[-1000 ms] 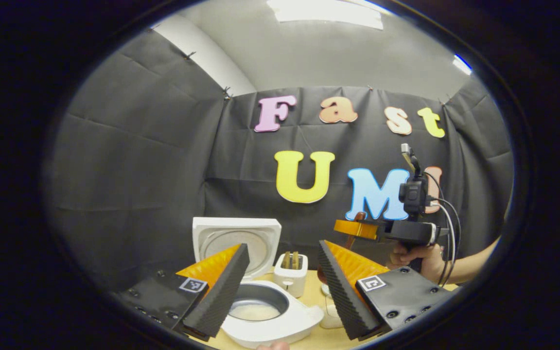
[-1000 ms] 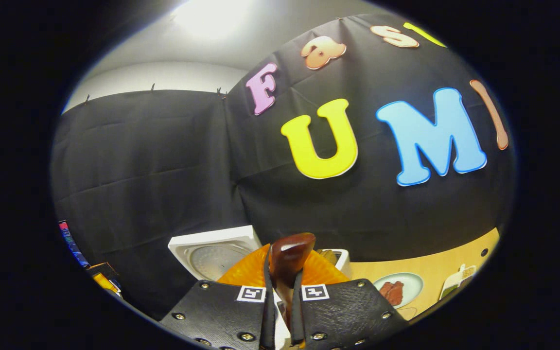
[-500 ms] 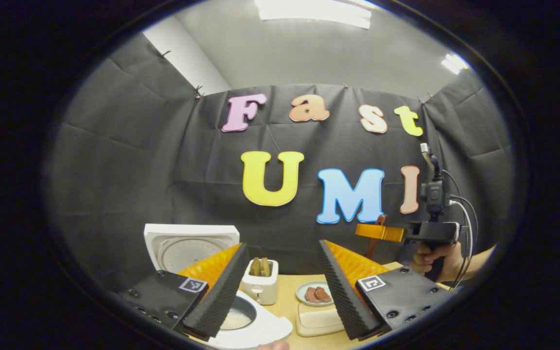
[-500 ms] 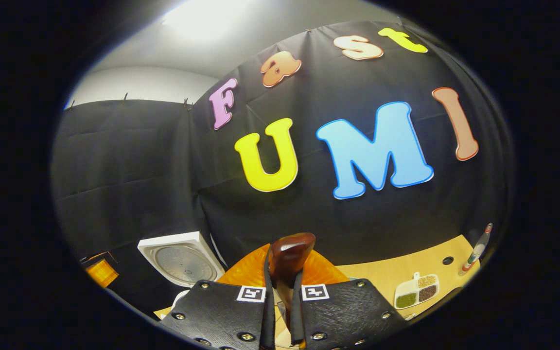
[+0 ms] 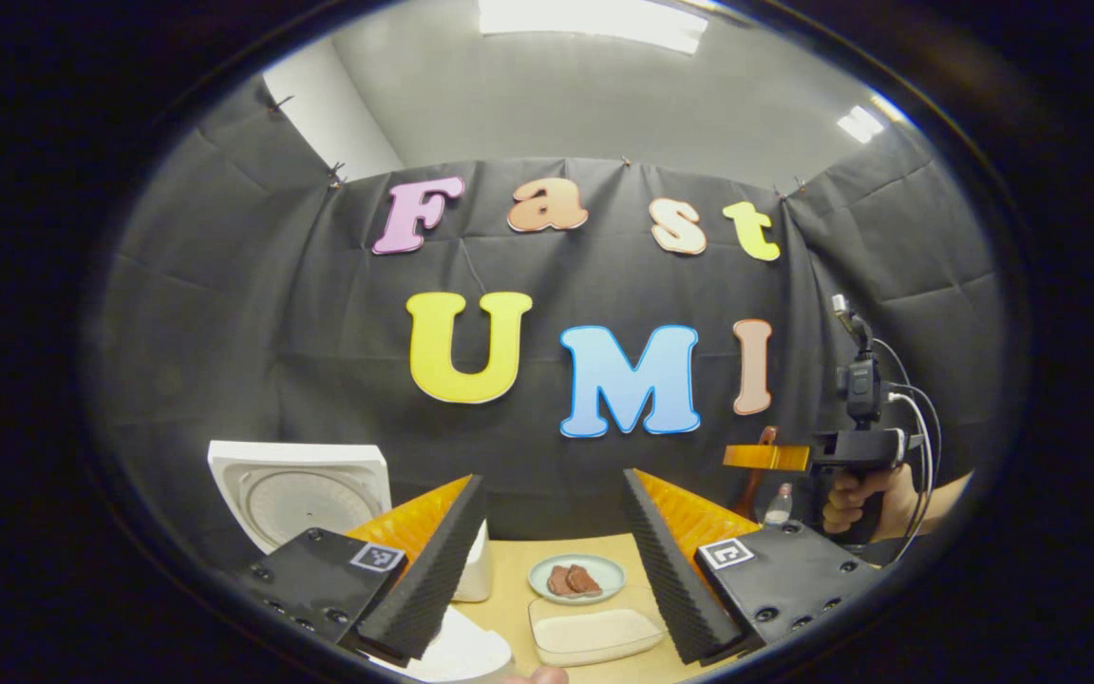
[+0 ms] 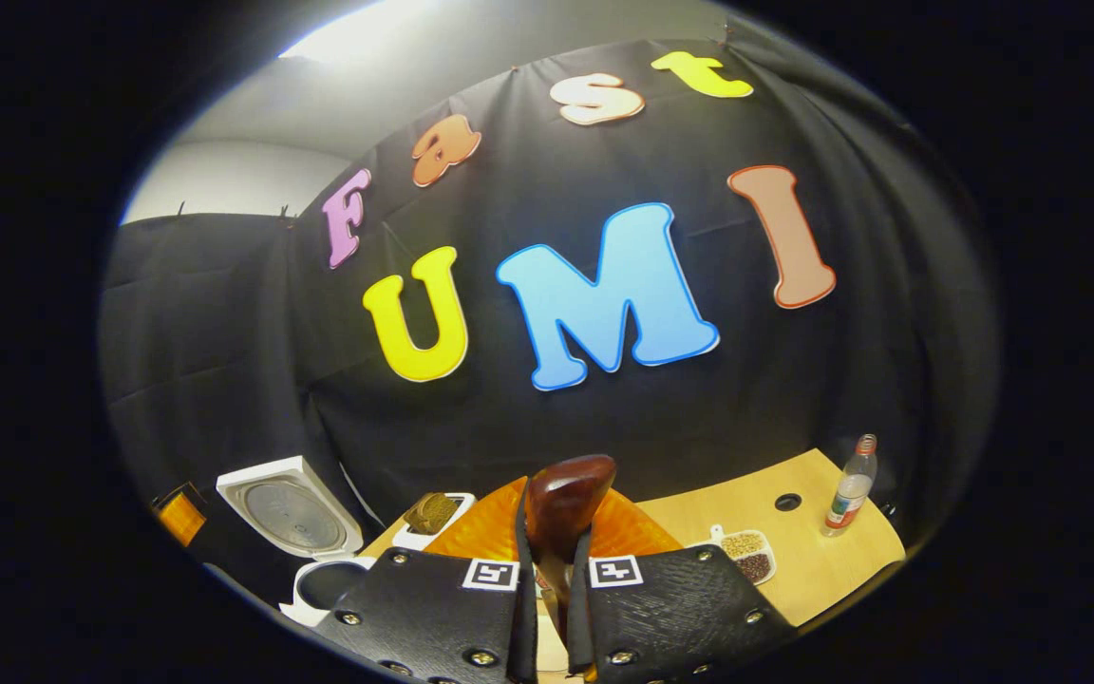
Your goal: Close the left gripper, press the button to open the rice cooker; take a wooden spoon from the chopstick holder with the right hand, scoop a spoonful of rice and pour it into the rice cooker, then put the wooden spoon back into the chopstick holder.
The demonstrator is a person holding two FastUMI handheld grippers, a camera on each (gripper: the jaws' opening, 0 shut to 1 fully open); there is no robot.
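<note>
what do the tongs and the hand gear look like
Each set of tongs has two orange ribbed fingers faced with black ridged pads, on black screwed plates carrying small square black-and-white markers. In the left gripper view, the right tongs sit on a black pistol-grip handle with a small camera on top and looping cables; the forearm behind is unsleeved.

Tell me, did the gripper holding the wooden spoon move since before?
Yes. The right gripper with the wooden spoon went rightward, away from the rice cooker lid.
</note>
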